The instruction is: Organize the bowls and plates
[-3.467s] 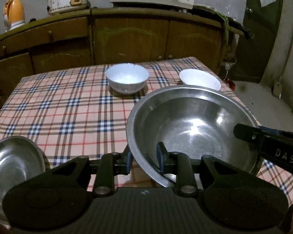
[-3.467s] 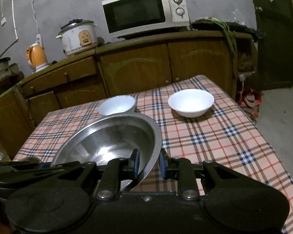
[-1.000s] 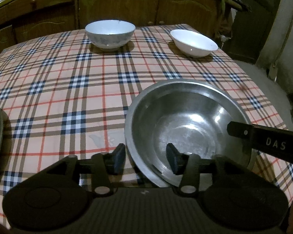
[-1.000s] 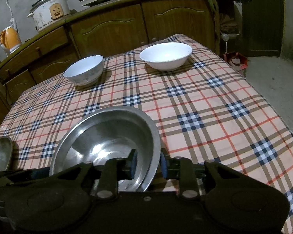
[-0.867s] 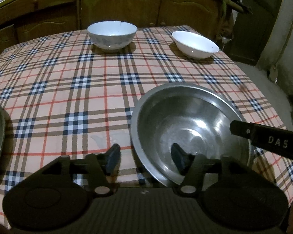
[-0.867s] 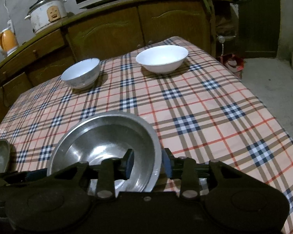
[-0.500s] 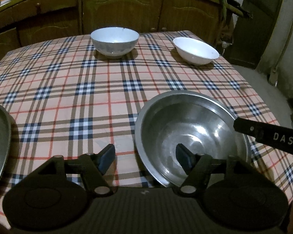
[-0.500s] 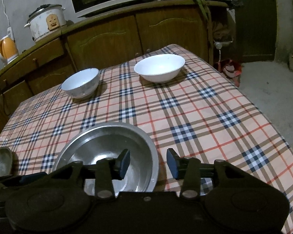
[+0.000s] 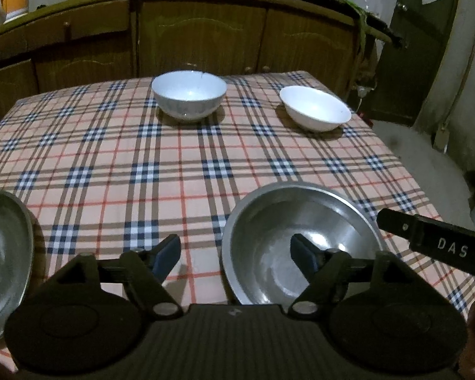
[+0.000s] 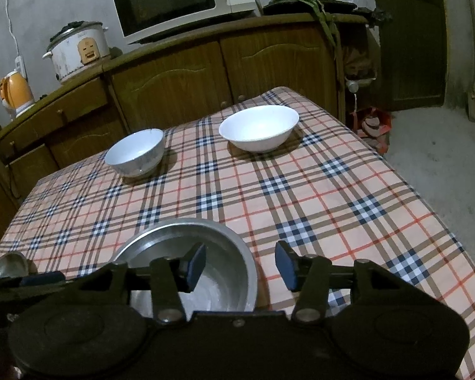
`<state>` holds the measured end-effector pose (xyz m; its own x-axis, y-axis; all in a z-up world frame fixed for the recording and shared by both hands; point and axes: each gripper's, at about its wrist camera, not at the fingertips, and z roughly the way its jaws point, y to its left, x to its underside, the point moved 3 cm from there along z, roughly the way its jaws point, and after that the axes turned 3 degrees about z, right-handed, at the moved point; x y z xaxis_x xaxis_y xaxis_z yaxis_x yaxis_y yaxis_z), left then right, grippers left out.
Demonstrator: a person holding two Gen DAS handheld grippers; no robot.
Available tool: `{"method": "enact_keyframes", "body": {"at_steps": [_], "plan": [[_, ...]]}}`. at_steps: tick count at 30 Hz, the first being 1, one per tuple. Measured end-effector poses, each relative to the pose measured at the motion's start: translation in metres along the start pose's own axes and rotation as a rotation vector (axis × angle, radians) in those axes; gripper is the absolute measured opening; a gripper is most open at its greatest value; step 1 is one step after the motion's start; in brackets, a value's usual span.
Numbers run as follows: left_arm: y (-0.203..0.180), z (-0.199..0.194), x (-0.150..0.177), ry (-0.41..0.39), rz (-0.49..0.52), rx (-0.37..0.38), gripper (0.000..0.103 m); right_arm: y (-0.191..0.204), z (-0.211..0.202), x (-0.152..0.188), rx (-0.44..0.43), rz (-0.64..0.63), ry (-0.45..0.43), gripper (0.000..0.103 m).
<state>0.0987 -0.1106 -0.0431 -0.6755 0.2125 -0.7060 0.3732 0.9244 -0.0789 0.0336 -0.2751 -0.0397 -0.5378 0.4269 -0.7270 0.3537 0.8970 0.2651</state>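
Left wrist view: the large steel basin (image 9: 300, 240) is seen set down on the plaid tablecloth (image 9: 180, 158) at the near right of the table, released by both tools. The left gripper (image 9: 236, 255) is spread wide, its jaws having just been opening; the basin's near-left rim lies between them, but neither pad is pressed on it. In the right wrist view the right gripper (image 10: 240, 267) is likewise parted, its jaws also having just been opening, with the basin's right rim under the gap and no contact made.

One placement is judged complete. Much of the tidying appears to be left: a deep white bowl (image 9: 189, 99) and a shallower white bowl (image 9: 315, 112) are seen standing apart from each other at the far side of the table, unstacked, and a second steel dish (image 9: 3, 259) is cut off by the frame at the near left edge. Whether anything is nested in that dish cannot be told. No stack of any kind has yet been formed. A microwave (image 10: 180, 0), a rice cooker (image 10: 79, 50) and an orange kettle (image 10: 15, 95) are seen on the wooden cabinet (image 10: 205, 72) behind.
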Motion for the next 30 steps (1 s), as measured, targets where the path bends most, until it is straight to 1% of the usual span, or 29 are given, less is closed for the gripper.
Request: {"method": "enact_keyframes", "body": {"at_steps": [3, 7, 16, 19, 26, 30], "plan": [[0.0, -0.001, -0.004, -0.007, 0.0, 0.002, 0.081, -0.002, -0.002, -0.003, 0.001, 0.004, -0.01, 0.064], [-0.001, -0.001, -0.01, -0.012, 0.006, 0.006, 0.083, -0.005, -0.004, -0.008, 0.004, 0.006, -0.025, 0.068], [-0.011, 0.002, -0.027, -0.025, 0.038, 0.023, 0.087, -0.017, -0.006, -0.023, 0.02, 0.008, -0.061, 0.072], [-0.015, 0.004, -0.034, -0.032, 0.056, 0.026, 0.089, -0.024, -0.006, -0.029, 0.025, 0.01, -0.073, 0.073], [-0.027, 0.014, -0.056, -0.04, 0.072, 0.048, 0.09, -0.038, -0.002, -0.048, 0.028, 0.009, -0.104, 0.077], [-0.034, 0.022, -0.07, -0.047, 0.091, 0.056, 0.09, -0.044, 0.003, -0.061, 0.015, -0.001, -0.114, 0.079]]}}
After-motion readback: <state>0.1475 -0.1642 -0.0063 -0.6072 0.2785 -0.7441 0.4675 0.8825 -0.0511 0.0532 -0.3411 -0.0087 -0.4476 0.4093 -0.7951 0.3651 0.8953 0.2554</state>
